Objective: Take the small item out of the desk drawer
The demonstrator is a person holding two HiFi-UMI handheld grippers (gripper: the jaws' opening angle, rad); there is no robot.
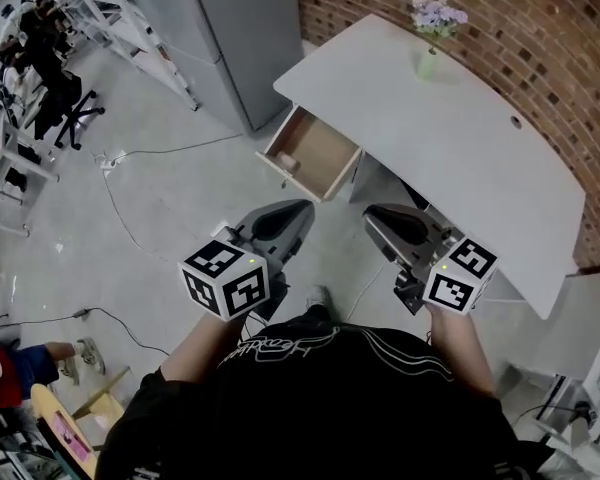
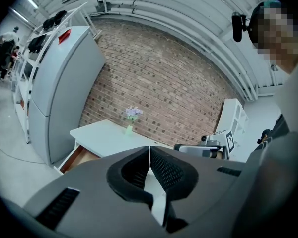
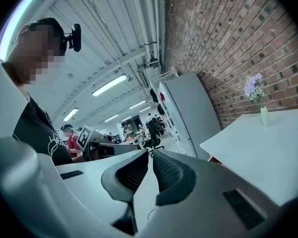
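Left gripper (image 2: 149,150): jaws pressed together, nothing between them. Right gripper (image 3: 150,157): jaws closed to a thin slit, also empty. Both are held out in front of the person's chest, side by side but apart, pointing toward the desk (image 1: 460,148).

The hands are mostly hidden behind the marker cubes. Only the bare left forearm (image 1: 202,346) and right forearm (image 1: 462,343) show, and the elbows are cut off by the black shirt.

The drawer (image 1: 320,156) is just ahead of the left gripper's tips, pulled out open, and neither gripper touches it. The small item (image 1: 286,162) lies inside near the pulled-out front edge. It is pale and too small to tell what it is.

In the left gripper view only the drawer's brown inside shows, left of the jaws, and the item can't be seen. In the right gripper view the drawer is almost wholly cut off behind the gripper body.

A vase of flowers (image 1: 432,28) stands at the far end of the desk, well beyond the right gripper, by the brick wall (image 1: 520,28). A grey cabinet (image 1: 240,38) stands beyond the drawer, to the left.
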